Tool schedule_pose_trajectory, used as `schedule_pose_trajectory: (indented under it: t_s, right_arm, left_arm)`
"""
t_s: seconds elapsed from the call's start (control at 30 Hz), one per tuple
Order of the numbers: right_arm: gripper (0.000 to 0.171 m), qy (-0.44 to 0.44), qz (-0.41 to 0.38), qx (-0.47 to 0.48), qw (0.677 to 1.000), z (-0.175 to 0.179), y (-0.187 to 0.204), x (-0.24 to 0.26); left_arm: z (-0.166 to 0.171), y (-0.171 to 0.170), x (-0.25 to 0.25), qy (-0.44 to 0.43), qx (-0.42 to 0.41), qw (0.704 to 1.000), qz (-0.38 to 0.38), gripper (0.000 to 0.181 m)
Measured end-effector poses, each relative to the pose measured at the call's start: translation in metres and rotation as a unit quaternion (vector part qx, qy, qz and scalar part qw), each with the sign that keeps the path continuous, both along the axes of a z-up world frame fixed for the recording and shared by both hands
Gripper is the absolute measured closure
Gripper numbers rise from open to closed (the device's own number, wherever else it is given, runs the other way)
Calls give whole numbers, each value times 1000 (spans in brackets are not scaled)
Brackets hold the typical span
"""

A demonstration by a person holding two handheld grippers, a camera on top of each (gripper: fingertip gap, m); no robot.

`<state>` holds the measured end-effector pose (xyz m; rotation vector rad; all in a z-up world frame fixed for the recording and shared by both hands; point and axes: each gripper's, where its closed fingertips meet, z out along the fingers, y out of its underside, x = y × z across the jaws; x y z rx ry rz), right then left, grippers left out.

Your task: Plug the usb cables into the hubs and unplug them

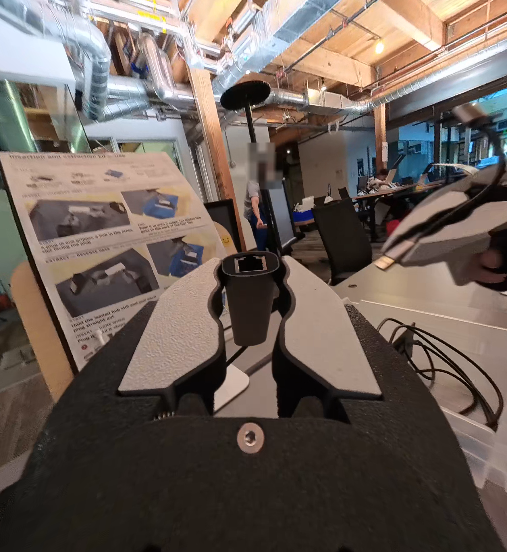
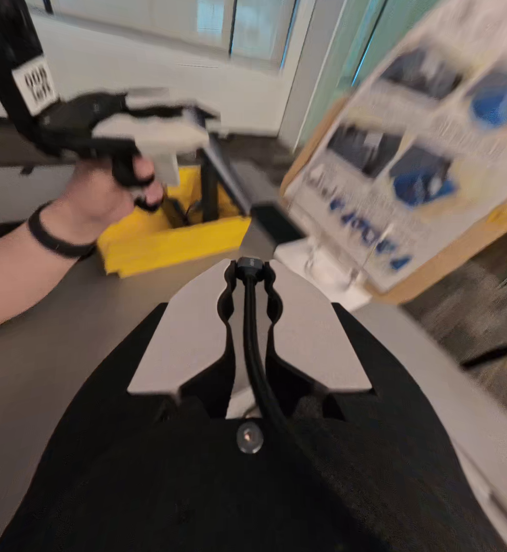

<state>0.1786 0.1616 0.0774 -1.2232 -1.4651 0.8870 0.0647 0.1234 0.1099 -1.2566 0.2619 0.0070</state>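
Observation:
My left gripper [image 1: 249, 270] is shut on a dark grey hub [image 1: 249, 301], held upright between the fingertips with a port on its end face pointing forward. My right gripper [image 2: 249, 267] is shut on the black plug [image 2: 249, 265] of a USB cable [image 2: 253, 343], which trails back between the fingers. In the left wrist view the right gripper [image 1: 395, 254] hangs at the right with the metal plug tip [image 1: 385, 262] sticking out, well apart from the hub. In the right wrist view the left gripper [image 2: 198, 119] is at the upper left, blurred, held by a hand [image 2: 103, 203].
A slanted instruction board [image 1: 106, 239] stands at the left on a white base [image 1: 231, 385]. A clear bin [image 1: 467, 373] with loose black cables [image 1: 443, 364] sits at the right. A yellow bin [image 2: 168, 242] lies on the grey table [image 2: 67, 343]. Office chairs, monitors and a person stand beyond.

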Motion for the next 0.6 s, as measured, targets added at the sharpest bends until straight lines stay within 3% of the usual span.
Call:
schedule_pose_trajectory:
  t_s: [0.07,0.13,0.23,0.4,0.5,0.6]
  right_arm:
    - [153,-76,-6,-70,995,-28,12,26]
    - [152,-176,41,-193,965,-71,4,53]
    - [153,-176,138,-383,896,-93,-12,66]
    - [153,-167,87,-563,805,-134,9,62]
    - [153,-150,86,-611,772,-127,2,66]
    - [153,-109,113,-606,780,-82,-9,77]
  left_arm:
    - [-3,3,-2,-11,-19,1000,-13,148]
    - [-2,3,-3,-17,-23,999,-19,148]
    - [0,3,-2,-20,-25,999,-27,148]
    - [0,5,3,-31,-29,998,-52,148]
    - [1,5,7,-31,-29,997,-60,148]
    - [4,5,8,-35,-27,997,-68,148]
